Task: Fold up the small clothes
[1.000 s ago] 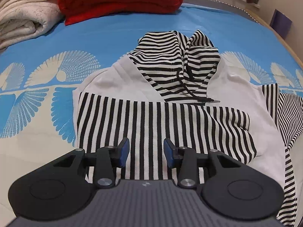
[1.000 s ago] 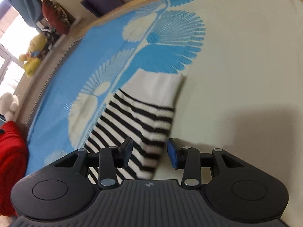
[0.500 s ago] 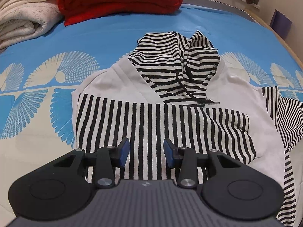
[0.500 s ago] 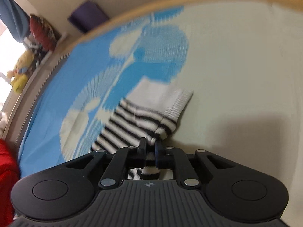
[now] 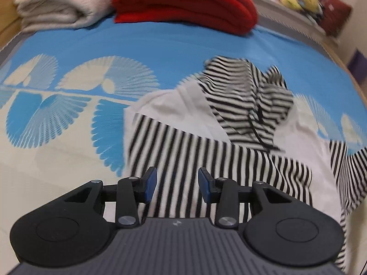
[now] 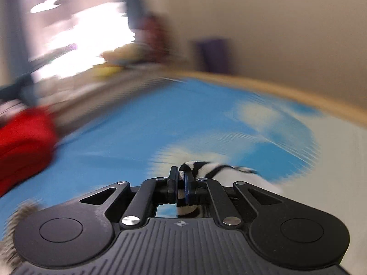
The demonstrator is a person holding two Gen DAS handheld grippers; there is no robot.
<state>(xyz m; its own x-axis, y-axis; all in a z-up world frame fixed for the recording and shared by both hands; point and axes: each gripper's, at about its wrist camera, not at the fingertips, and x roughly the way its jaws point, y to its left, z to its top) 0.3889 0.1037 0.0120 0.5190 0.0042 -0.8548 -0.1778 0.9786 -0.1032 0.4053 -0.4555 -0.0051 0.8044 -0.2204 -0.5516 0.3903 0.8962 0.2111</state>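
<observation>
while the small striped hoodie [image 5: 229, 142] lies spread on the bed [image 5: 68, 45], the left wrist view lists: left hand-held gripper [image 5: 177, 181], blue pads apart, nothing between them, poised over the folded striped panel near the garment's lower edge, likely ready to pin or catch the cloth when the next fold arrives. hood [image 5: 250, 100] with dark drawstring, bunched at the top of the white body. one striped sleeve [image 5: 348, 171] raised off the bedspread at the right edge, blurred, judged to be the part being carried. behind the garment: red folded blanket [image 5: 183, 0] and cream folded blanket [image 5: 59, 4], side by side at the head of the bed, well apart from the hoodie. soft toys on the ledge beyond, too blurred to itemise.

right wrist view, heavily smeared: right hand-held gripper [image 6: 180, 183], pads pressed together on the striped sleeve cuff [image 6: 206, 169], white ribbed end trailing to the right above the blue-and-cream bedspread [image 6: 137, 137]. grip at the cuff gives control of the whole sleeve, judged suited to laying it across the body. red blanket [image 6: 23, 142] at left. window glare beyond; details unreadable.
</observation>
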